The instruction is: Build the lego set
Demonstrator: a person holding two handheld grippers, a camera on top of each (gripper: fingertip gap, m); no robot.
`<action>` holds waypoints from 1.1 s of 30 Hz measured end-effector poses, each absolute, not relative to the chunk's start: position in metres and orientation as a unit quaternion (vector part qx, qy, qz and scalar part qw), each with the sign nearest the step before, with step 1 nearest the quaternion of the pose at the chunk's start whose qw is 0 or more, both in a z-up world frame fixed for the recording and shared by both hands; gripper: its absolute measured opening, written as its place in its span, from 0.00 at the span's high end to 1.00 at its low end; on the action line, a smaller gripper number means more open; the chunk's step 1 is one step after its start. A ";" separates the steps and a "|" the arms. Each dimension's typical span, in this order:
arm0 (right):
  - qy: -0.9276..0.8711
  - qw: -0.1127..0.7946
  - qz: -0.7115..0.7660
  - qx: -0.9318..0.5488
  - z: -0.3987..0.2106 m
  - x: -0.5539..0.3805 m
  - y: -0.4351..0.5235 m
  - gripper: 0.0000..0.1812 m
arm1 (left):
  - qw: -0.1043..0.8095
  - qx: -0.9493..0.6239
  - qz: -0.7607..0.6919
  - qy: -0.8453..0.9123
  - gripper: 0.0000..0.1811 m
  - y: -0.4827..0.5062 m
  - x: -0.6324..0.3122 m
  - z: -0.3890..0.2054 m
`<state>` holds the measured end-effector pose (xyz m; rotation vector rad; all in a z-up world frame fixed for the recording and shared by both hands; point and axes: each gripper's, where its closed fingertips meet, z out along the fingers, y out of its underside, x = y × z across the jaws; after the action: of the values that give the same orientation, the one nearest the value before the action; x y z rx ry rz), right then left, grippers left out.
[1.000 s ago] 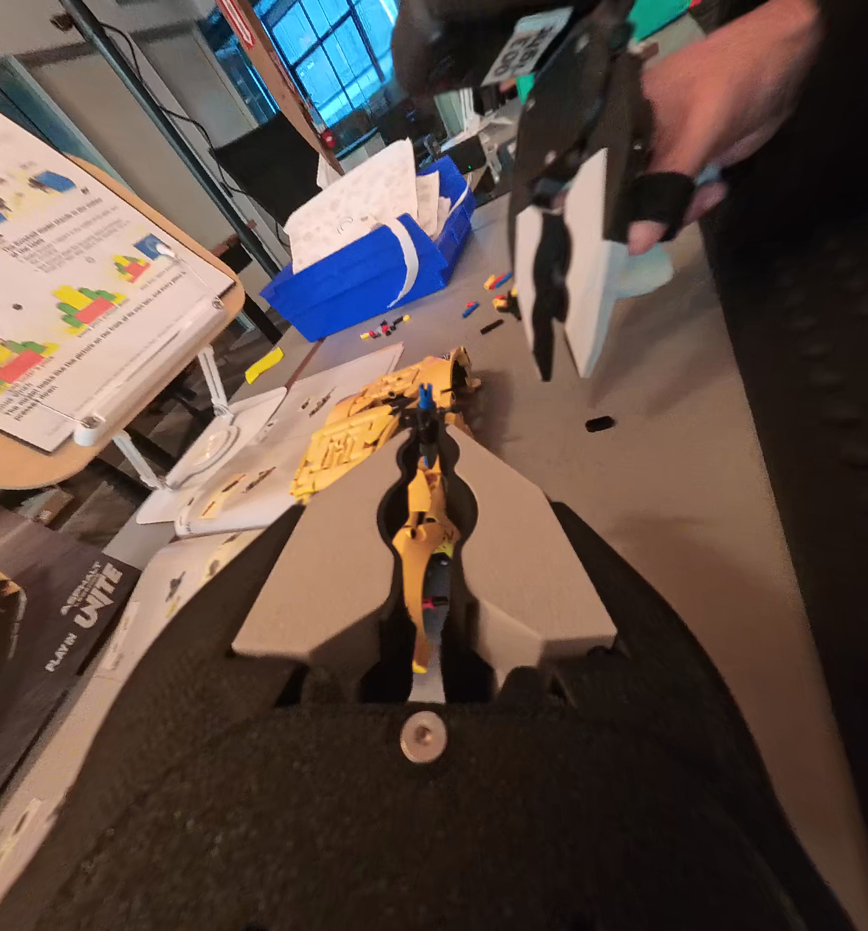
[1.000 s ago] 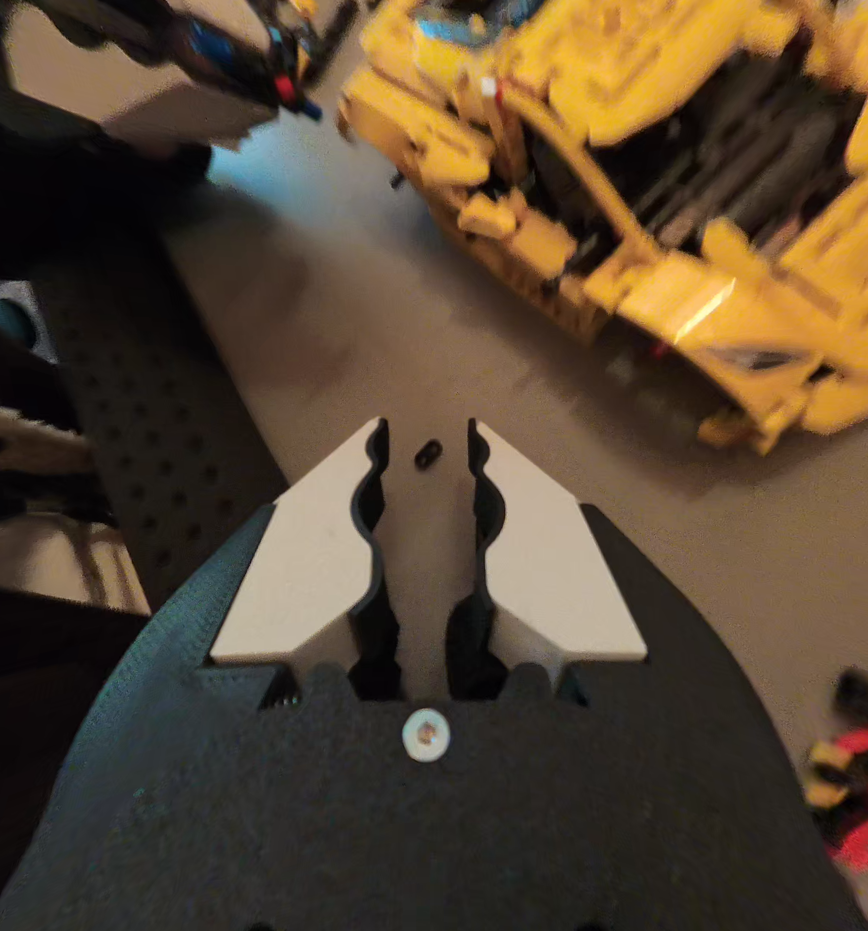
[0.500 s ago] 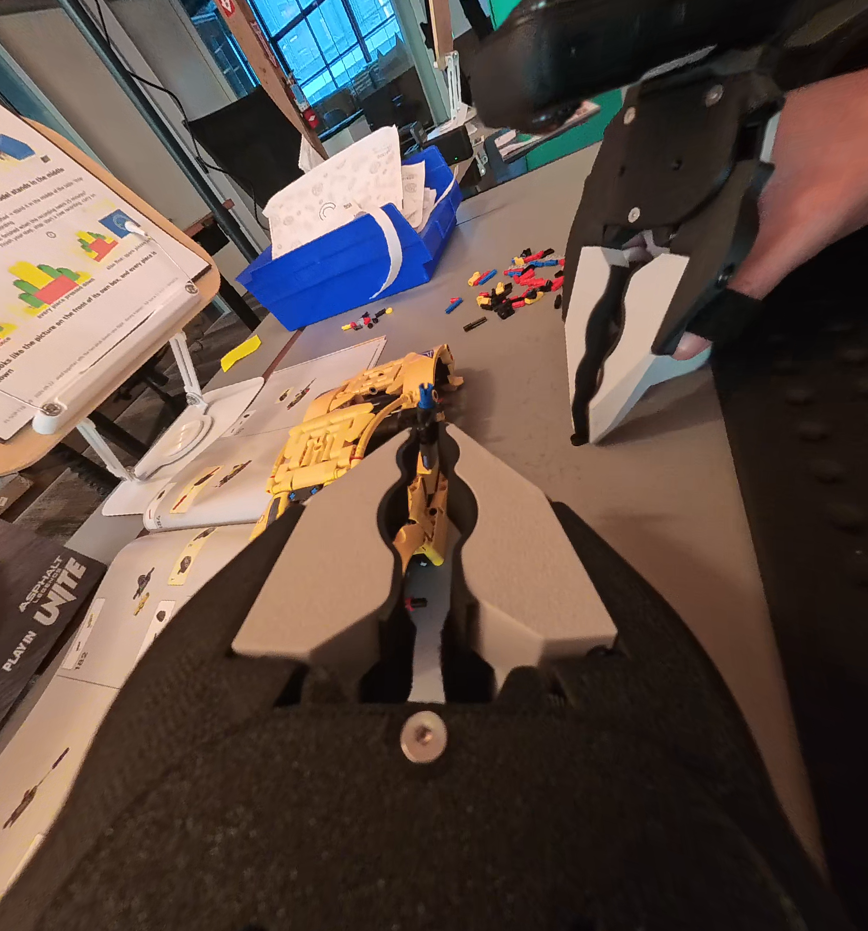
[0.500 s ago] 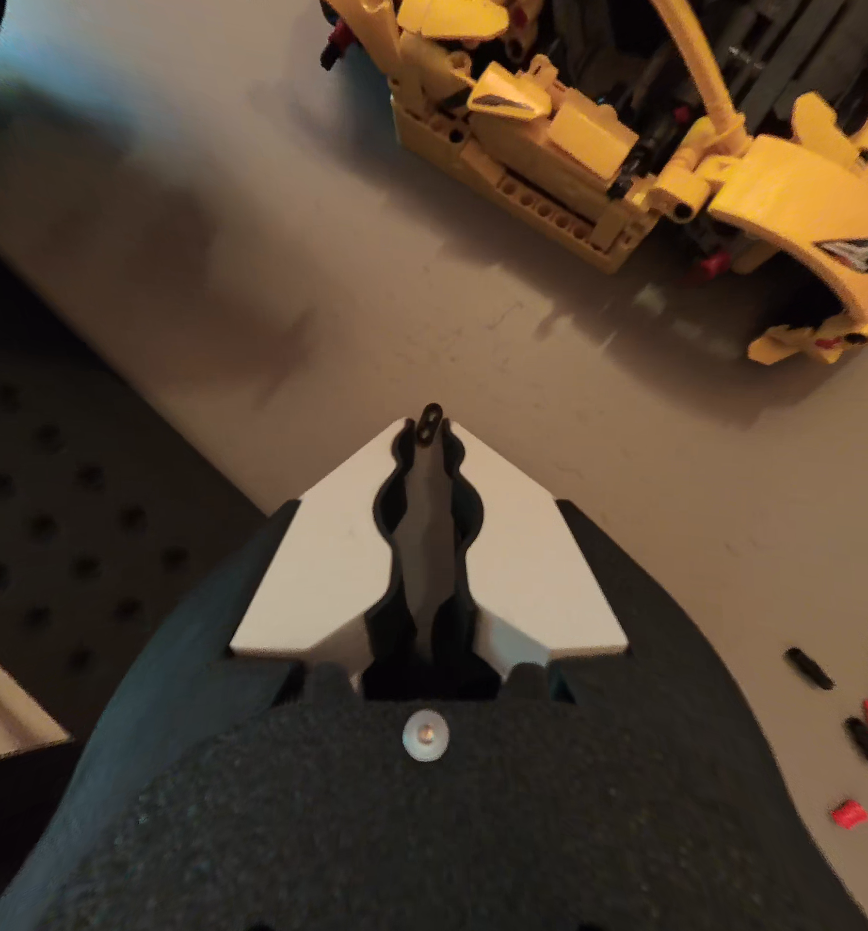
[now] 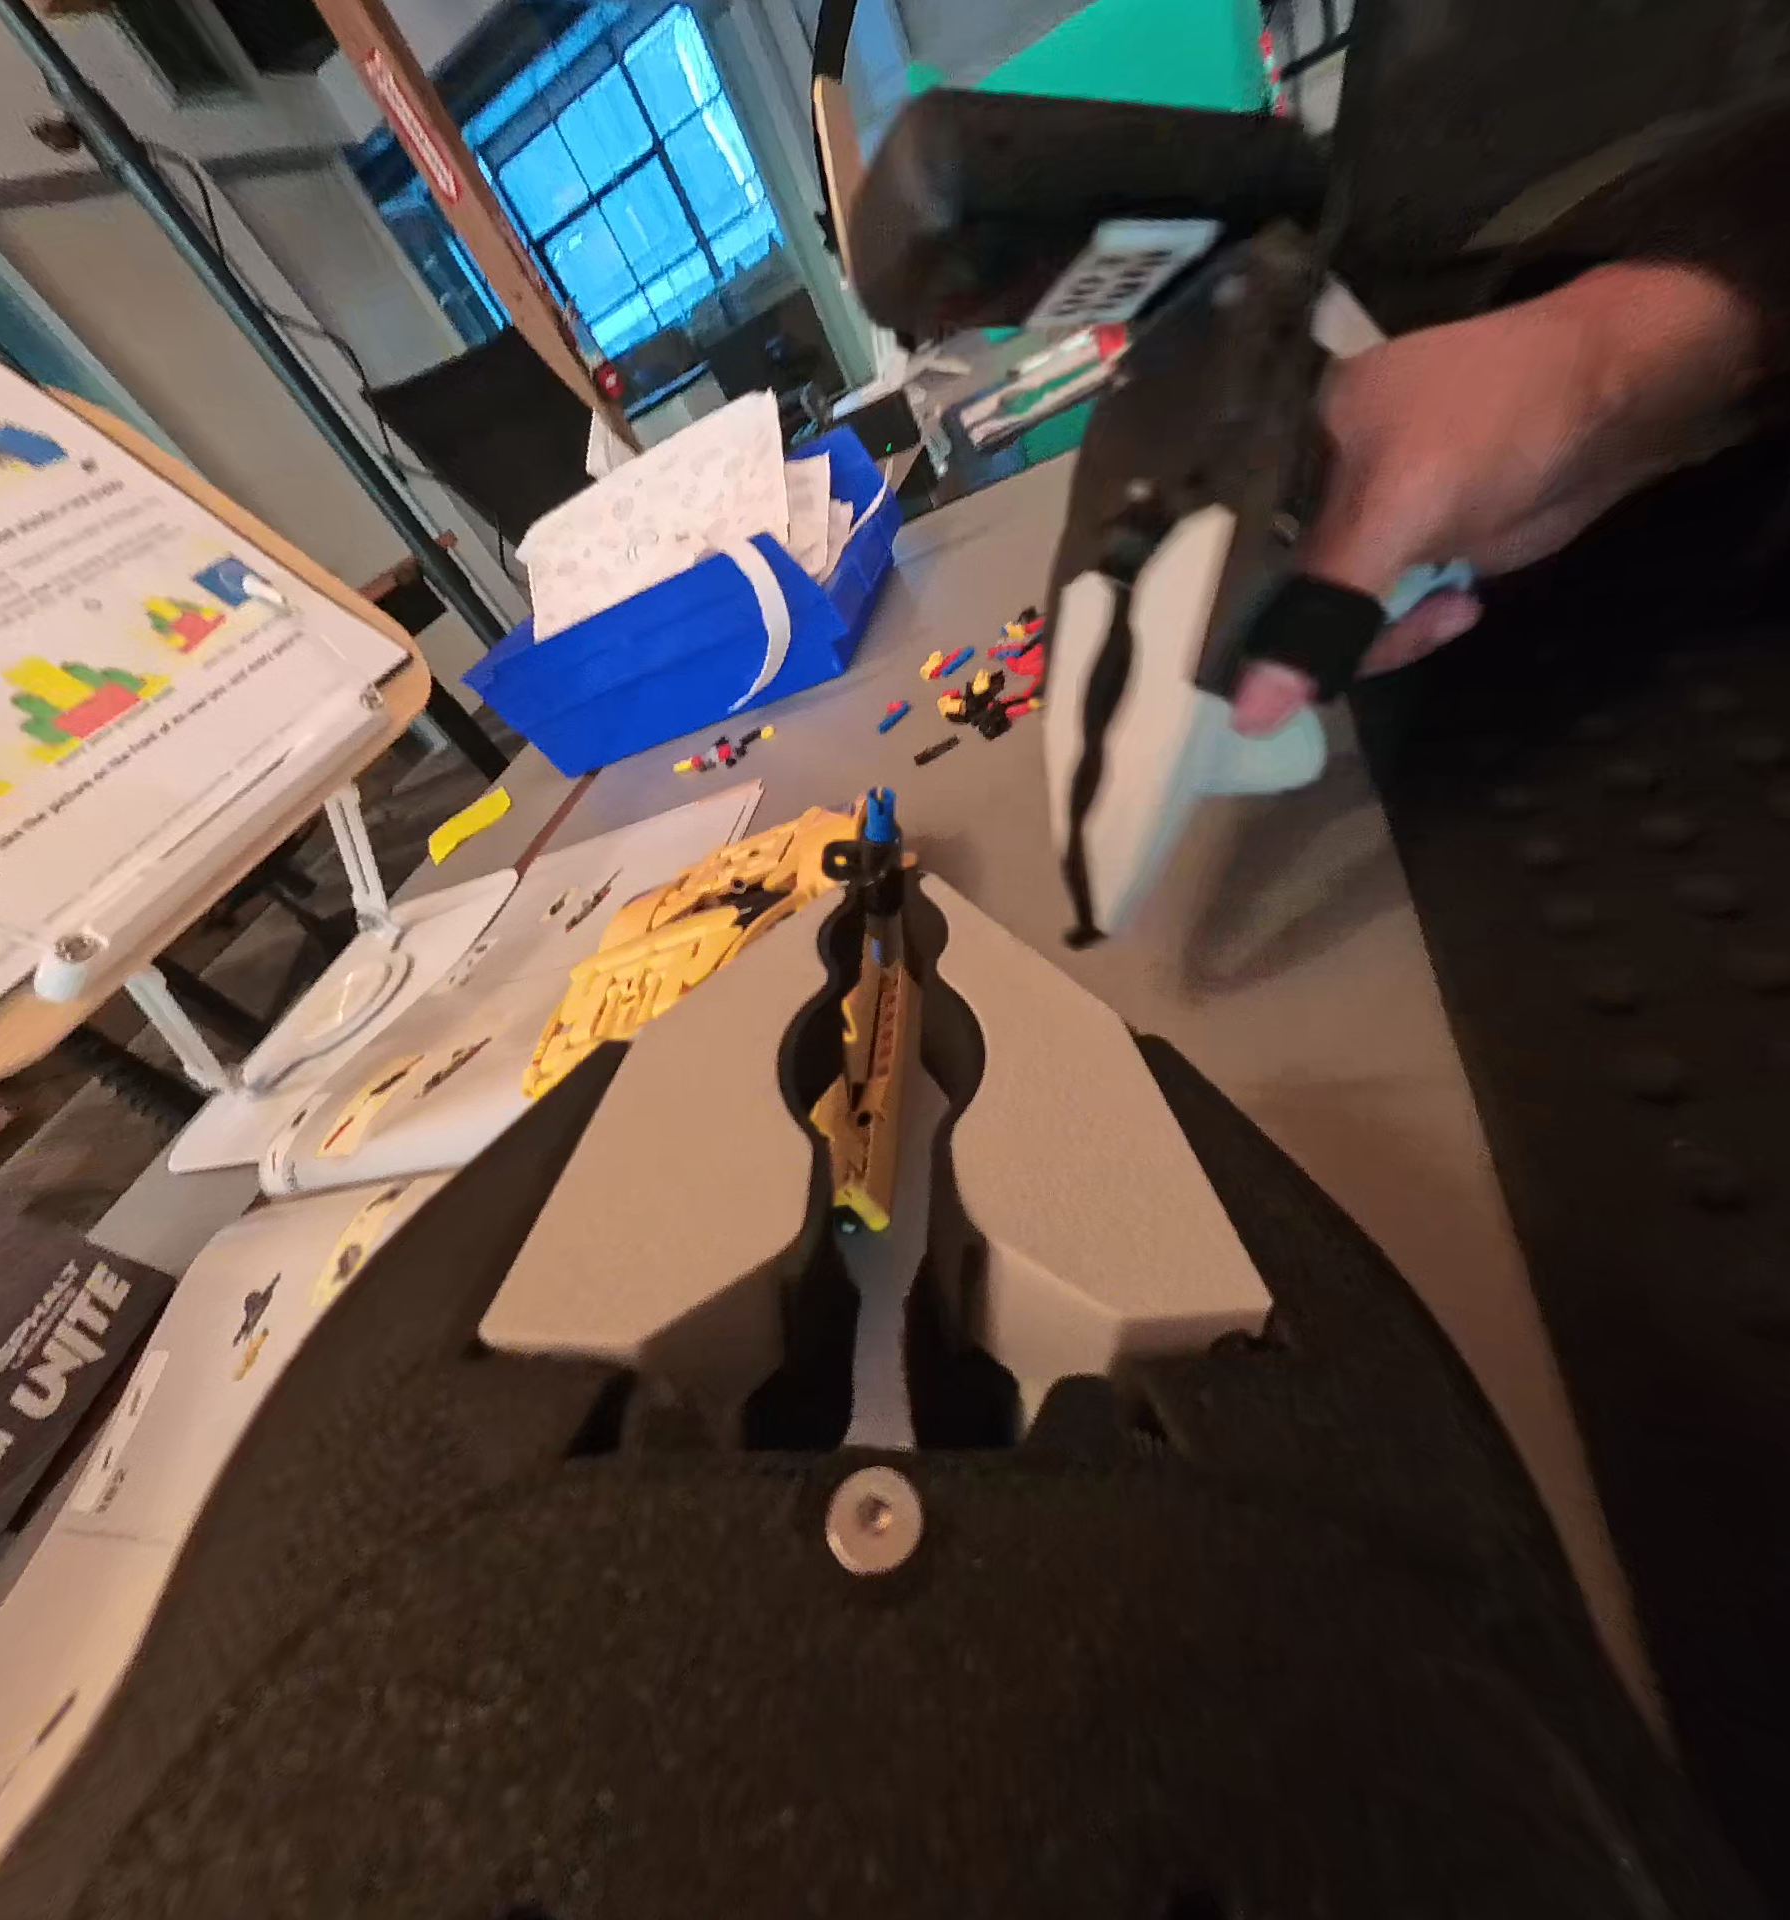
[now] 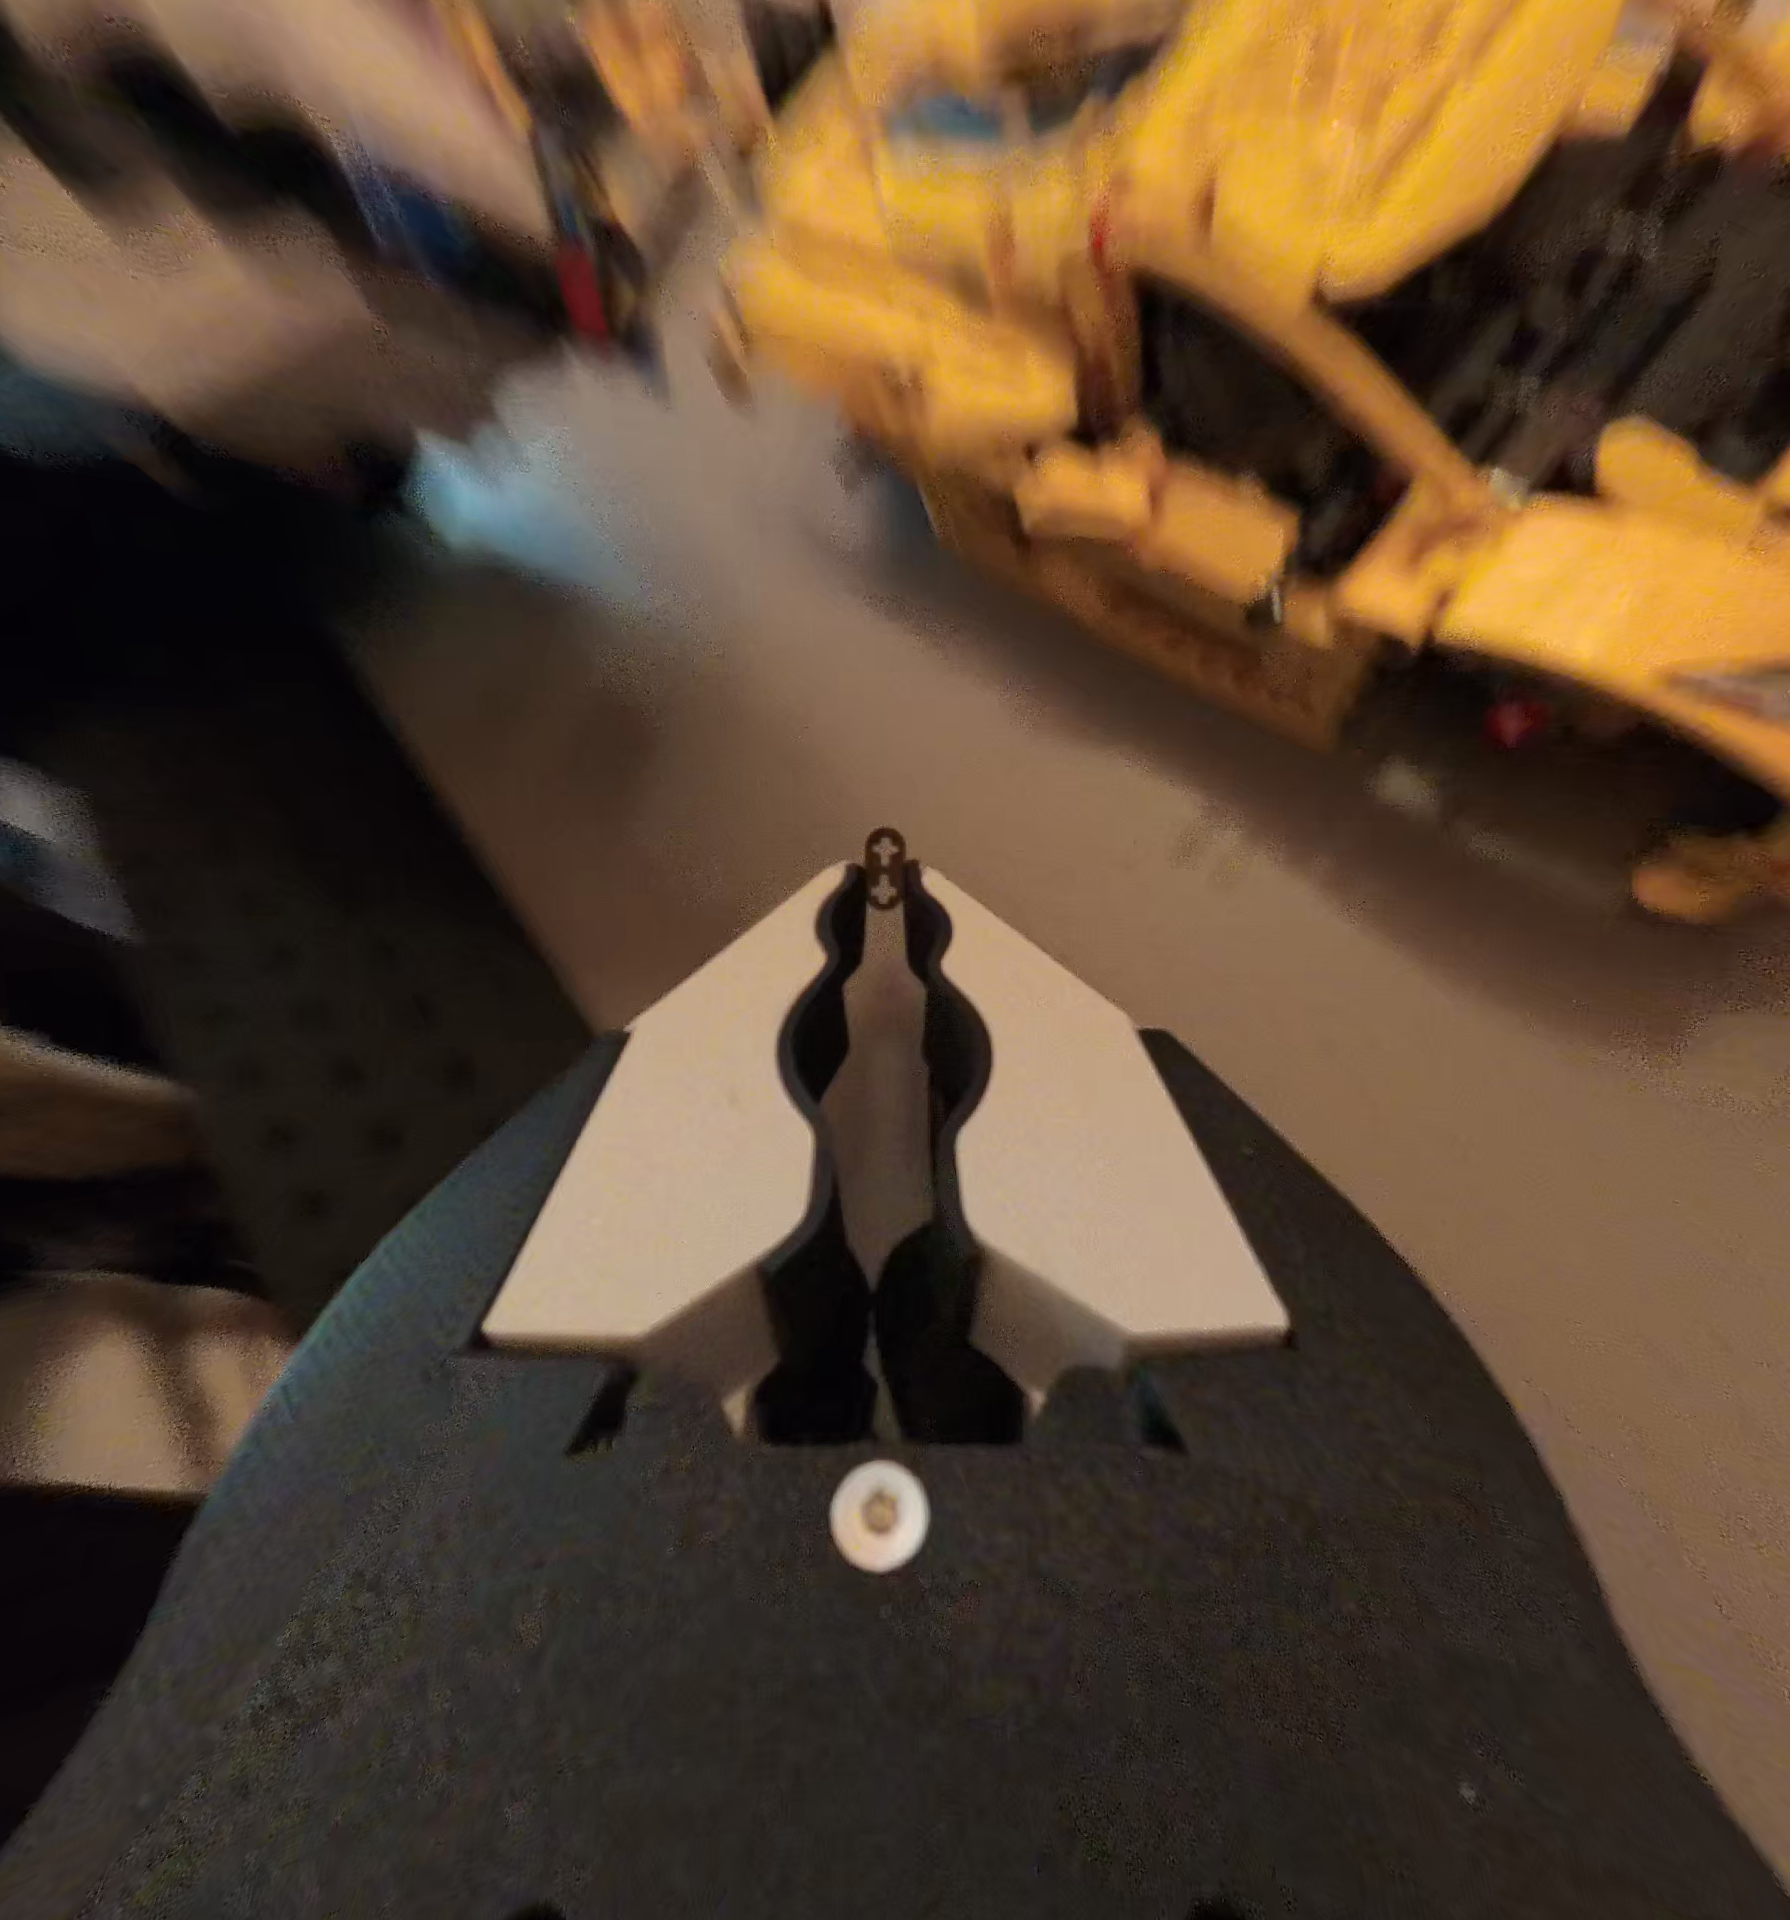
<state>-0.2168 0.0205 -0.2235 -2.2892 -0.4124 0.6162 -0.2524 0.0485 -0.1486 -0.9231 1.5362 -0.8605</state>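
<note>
The left gripper point(image 5: 875, 914) clamps a slim yellow lego beam assembly point(image 5: 870, 1049). The right gripper point(image 6: 885, 883) pinches a tiny black lego connector point(image 6: 885, 871) above the grey table point(image 6: 1182, 1039).

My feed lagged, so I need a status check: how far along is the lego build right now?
Done: much of the yellow car is built and stands on the table. In hand: the left tongs are shut on a yellow subassembly tipped with a blue pin; the right tongs pinch a small black connector. Left: neither part is joined to the car yet, and loose pieces lie near the blue bin.
</note>
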 end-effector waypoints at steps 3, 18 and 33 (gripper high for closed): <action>-0.087 0.423 0.469 -0.770 -0.154 -0.235 0.040 0.97 | 0.553 -0.369 -0.366 0.652 0.97 0.042 -0.254 -0.144; 0.015 0.374 0.679 -0.632 -0.142 -0.254 0.051 0.97 | 0.536 -0.387 -0.378 0.648 0.97 0.044 -0.254 -0.146; -0.014 0.381 0.640 -0.667 -0.152 -0.255 0.050 0.97 | 0.537 -0.391 -0.330 0.671 0.97 0.044 -0.252 -0.155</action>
<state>-0.2553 0.0502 -0.1517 -1.7027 -0.0356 1.6327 -0.2521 0.0438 -0.1554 -0.9310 1.5967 -0.7857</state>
